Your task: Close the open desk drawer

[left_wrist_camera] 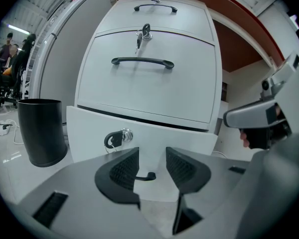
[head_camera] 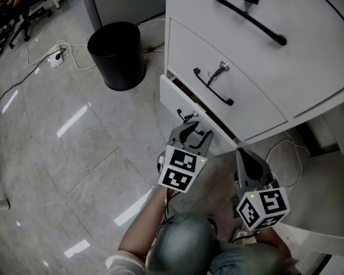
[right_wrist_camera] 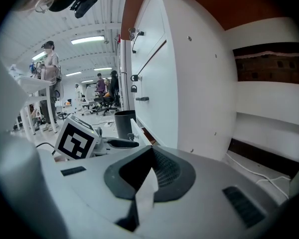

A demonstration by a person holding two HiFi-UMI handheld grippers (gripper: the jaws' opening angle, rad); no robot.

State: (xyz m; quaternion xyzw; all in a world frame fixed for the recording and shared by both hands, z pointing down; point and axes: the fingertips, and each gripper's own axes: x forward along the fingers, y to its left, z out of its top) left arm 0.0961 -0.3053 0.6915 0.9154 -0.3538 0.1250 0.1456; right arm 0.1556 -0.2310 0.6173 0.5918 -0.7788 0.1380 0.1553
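White laminate all over, and the bottom drawer (left_wrist_camera: 139, 133) of the cabinet (head_camera: 264, 67) stands proud of the two drawers above it, a dark gap showing along its top edge. It sits lowest in the stack, just above the grey floor, with a black bin (head_camera: 117, 53) off to its left. There's a keyed lock (left_wrist_camera: 120, 136) with a dark key fob high on the left of its front, and a slim black handle (left_wrist_camera: 145, 177) lower down.

Its front panel faces straight out at the left gripper (left_wrist_camera: 152, 158), long axis running side to side across that gripper's view; from the head view the same panel slants from upper left down to lower right.

The left gripper is right up at that panel, jaws parted by a modest gap, the handle's end showing between them. I can't say whether either jaw touches it.

Over on the right, the right gripper (right_wrist_camera: 150, 169) has its jaws pressed together on nothing, beside the cabinet's side wall.
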